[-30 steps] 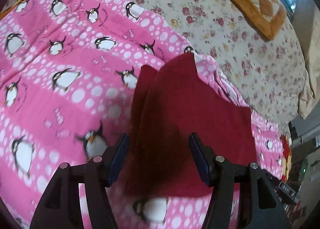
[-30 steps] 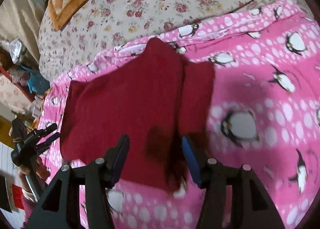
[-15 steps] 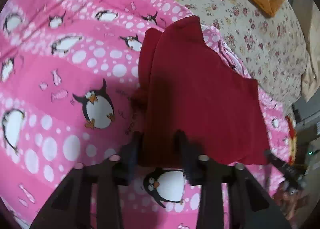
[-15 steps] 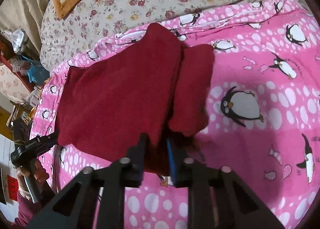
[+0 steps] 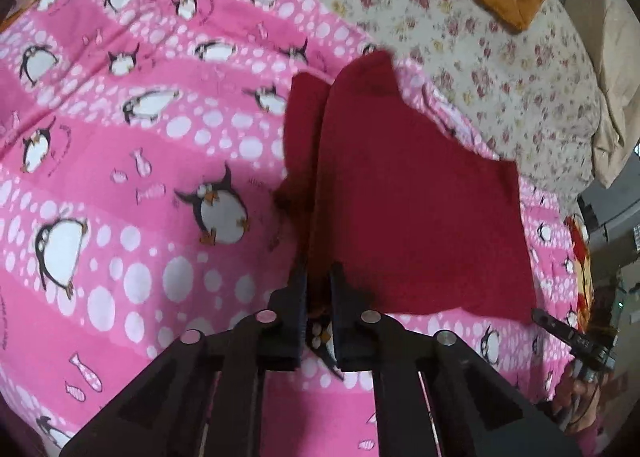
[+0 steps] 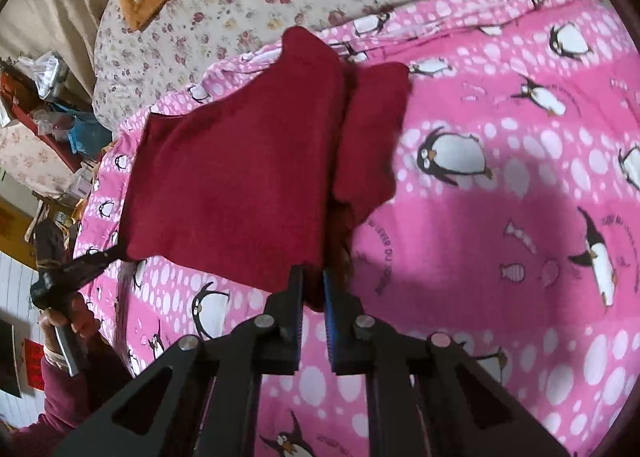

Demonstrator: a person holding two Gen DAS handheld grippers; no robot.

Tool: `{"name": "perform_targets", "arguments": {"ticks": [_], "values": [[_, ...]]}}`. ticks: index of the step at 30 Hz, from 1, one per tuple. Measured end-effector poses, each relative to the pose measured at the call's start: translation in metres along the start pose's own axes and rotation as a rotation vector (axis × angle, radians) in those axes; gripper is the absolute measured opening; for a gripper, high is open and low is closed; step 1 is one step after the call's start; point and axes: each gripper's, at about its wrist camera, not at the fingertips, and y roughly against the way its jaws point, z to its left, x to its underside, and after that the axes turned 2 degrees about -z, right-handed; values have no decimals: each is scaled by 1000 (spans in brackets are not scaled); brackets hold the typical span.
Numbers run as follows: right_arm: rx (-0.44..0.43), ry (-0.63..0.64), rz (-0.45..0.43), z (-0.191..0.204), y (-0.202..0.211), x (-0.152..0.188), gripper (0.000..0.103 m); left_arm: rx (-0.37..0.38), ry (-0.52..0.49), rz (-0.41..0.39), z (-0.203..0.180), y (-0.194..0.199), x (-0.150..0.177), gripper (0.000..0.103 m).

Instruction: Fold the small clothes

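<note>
Pinched at its near edge by the left gripper (image 5: pixel 318 289), the red garment (image 5: pixel 420 193) is spread on the pink penguin blanket (image 5: pixel 120 177); fingers just closed. Right view: the right gripper (image 6: pixel 313 291) is likewise clamped on the garment's near edge.

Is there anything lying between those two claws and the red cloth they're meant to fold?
Nothing visible. The left claw and the right claw are each shut on the near hem of the red cloth, one at each corner. Around the cloth only the bare pink blanket shows.
</note>
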Motion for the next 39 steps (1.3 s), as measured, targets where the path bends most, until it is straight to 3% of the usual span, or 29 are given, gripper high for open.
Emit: {"name": "perform_targets", "arguments": {"ticks": [3, 5, 7, 9, 14, 22, 31, 32, 34, 35, 36, 39], "values": [[23, 47, -16, 15, 12, -6, 10, -20, -2, -32, -2, 2, -3, 0], [27, 55, -44, 23, 20, -13, 20, -15, 5, -39, -1, 1, -5, 0], [28, 49, -57, 24, 22, -19, 42, -24, -1, -41, -3, -1, -7, 0], [43, 39, -75, 25, 19, -26, 50, -55, -20, -46, -5, -4, -8, 0], [143, 20, -54, 19, -1, -33, 50, -120, -81, -52, -10, -7, -5, 3], [104, -30, -7, 6, -11, -15, 50, -129, -115, -33, -15, -10, -1, 9], [45, -39, -38, 6, -17, -12, 50, -122, -131, 8, -18, -16, 2, 9], [41, -30, -32, 7, -21, -11, 48, -111, -137, 15, -20, -18, 3, 9], [57, -1, -30, 10, -24, -11, 30, -96, -159, 30, -24, -20, 5, 8], [69, 13, -36, 12, -24, -10, 26, -104, -171, 25, -26, -21, 6, 0], [65, 23, -45, 12, -22, -11, 21, -113, -183, 23, -27, -21, 7, 0], [15, 0, -73, 10, -10, -14, 15, -63, -173, 22, -26, -14, 6, 0]]}}
